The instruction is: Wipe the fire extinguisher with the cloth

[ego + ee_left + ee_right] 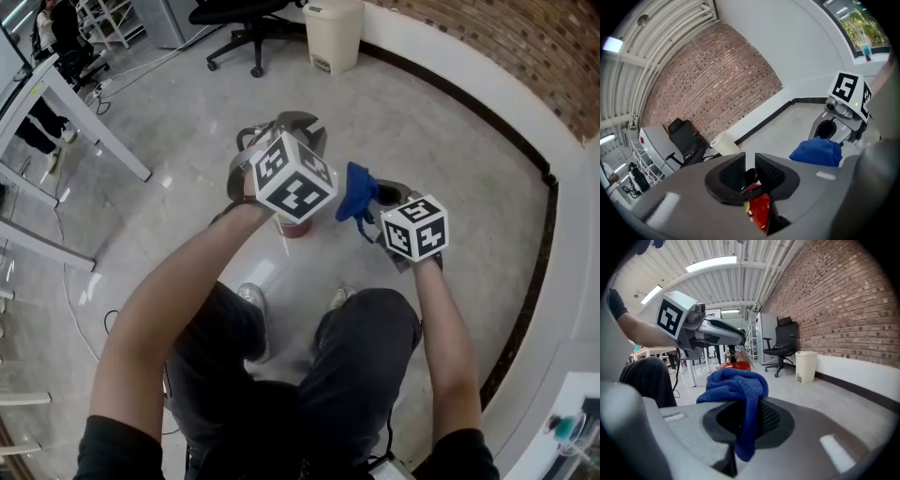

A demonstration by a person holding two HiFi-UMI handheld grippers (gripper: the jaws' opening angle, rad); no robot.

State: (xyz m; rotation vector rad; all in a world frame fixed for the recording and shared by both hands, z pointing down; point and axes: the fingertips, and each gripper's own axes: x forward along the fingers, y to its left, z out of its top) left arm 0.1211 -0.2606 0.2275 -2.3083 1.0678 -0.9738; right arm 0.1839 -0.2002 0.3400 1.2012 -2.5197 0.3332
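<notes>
Forearms of the person run toward 12 o'clock, each ending in a hand-held gripper. Left hand-held gripper: clenched on the black head of the extinguisher, whose red body shows just below the jaws. In the head view the extinguisher lies near frame centre, at 6 o'clock of that gripper's marker cube, over the floor. Whether its base rests on the floor cannot be told. Right hand-held gripper: clenched on the cloth, a blue bunch spilling above the jaws and a tail hanging below. The cloth sits at 3 o'clock of the extinguisher, near but apart. Bin: well apart at 12 o'clock.

Handling, as judged: the extinguisher is a rigid metal cylinder, likely heavy for its size, with glossy paint that would slip between pads. The head and handle assembly offers the surest purchase, and the lever should not be squeezed. The cloth is light, soft and limp; a pinch on one fold, as here, leaves the loose bunch free to press on the red body. Wiping is not yet begun.
</notes>
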